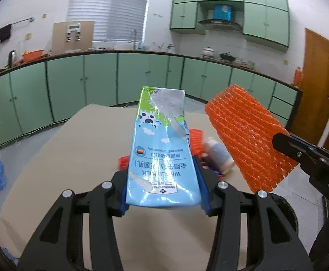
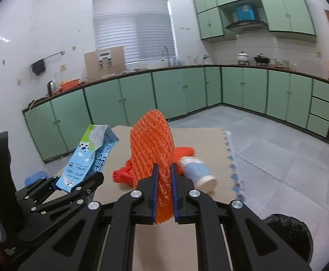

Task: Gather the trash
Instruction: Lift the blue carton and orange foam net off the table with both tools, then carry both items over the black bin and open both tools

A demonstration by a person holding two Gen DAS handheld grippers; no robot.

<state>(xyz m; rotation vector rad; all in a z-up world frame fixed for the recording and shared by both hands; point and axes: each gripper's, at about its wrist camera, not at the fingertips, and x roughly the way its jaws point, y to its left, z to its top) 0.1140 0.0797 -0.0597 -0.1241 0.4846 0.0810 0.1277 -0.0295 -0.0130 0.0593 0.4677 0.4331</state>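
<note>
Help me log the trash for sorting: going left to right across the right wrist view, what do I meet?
Milk carton in the left gripper → orange foam net in the right gripper → paper cup lying on the cardboard.

Centre frame, the milk carton (image 1: 162,149) is sky blue with green, white clouds and black cow spots; right of it, the foam net (image 1: 247,140) is bright orange mesh; cabinets (image 1: 101,83) behind are pale green.

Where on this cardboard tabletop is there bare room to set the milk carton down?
The cardboard tabletop is bare along its left side and near edge, below the left gripper holding the milk carton. It is crowded right of centre, around the paper cup and loose orange netting.
</note>
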